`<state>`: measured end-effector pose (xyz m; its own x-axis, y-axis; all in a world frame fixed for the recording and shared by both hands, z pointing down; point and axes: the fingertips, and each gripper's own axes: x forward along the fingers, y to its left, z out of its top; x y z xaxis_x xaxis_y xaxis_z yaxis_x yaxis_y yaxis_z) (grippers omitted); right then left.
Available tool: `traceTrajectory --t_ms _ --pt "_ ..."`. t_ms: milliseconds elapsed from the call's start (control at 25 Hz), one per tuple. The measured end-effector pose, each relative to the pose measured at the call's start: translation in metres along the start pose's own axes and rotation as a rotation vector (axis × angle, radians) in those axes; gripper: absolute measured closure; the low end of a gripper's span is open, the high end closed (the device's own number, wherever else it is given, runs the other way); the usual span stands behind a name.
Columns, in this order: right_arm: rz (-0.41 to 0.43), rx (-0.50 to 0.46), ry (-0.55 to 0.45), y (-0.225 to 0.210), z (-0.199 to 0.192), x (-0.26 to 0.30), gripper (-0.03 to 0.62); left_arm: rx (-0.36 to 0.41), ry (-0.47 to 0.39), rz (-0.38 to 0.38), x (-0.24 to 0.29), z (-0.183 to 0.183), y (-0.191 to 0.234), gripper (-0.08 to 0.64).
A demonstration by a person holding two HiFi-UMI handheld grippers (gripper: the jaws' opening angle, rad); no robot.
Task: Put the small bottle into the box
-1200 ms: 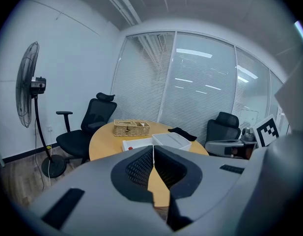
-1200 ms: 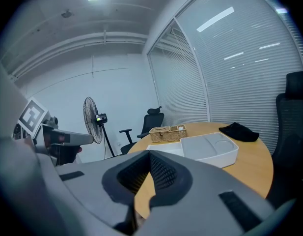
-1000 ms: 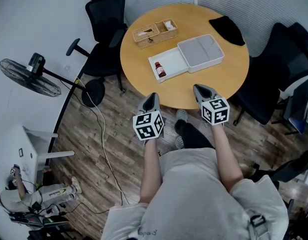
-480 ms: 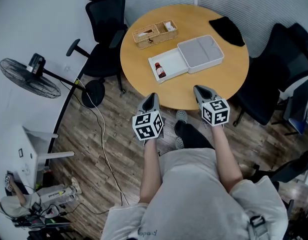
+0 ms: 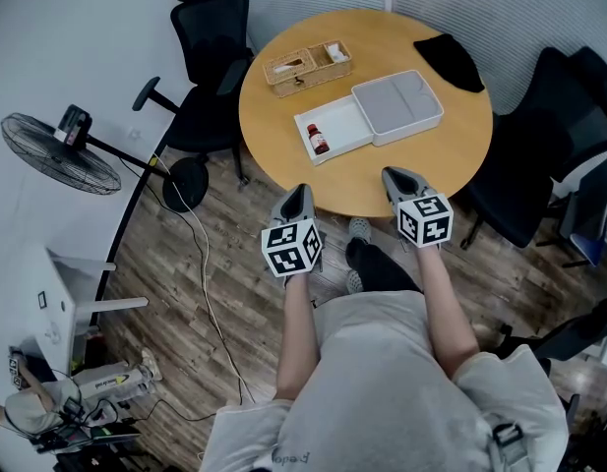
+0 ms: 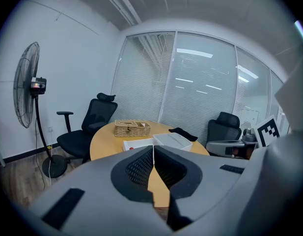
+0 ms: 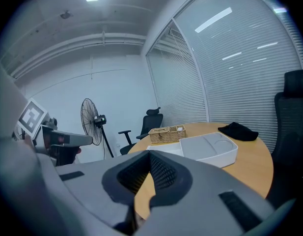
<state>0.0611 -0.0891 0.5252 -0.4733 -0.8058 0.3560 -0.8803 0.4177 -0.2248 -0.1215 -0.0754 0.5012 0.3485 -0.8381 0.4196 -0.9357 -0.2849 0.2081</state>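
Observation:
A small brown bottle (image 5: 316, 140) with a red cap lies inside the open white box (image 5: 333, 130) on the round wooden table (image 5: 283, 87). The box's grey lid (image 5: 396, 105) lies beside it on the right, touching it. My left gripper (image 5: 300, 192) is shut and empty, held off the table's near edge. My right gripper (image 5: 392, 175) is shut and empty too, just over the near edge. In the left gripper view the box (image 6: 137, 143) and lid (image 6: 175, 139) show past the tips (image 6: 153, 148). The right gripper view shows the lid (image 7: 210, 149) beyond its closed tips (image 7: 149, 154).
A wicker basket (image 5: 305, 64) stands at the table's far left, a black cloth (image 5: 448, 59) at the far right. Black office chairs (image 5: 210, 28) (image 5: 539, 146) flank the table. A floor fan (image 5: 62, 150) and a loose cable (image 5: 207, 283) are on the wood floor at left.

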Motion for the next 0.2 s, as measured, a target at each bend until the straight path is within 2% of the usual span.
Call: traceTrajectory --t_ms 200 --pt "0.002 -0.002 -0.001 0.0001 -0.0015 0.0002 0.574 -0.001 0.001 0.001 -0.0005 -0.003 0.0006 0.531"
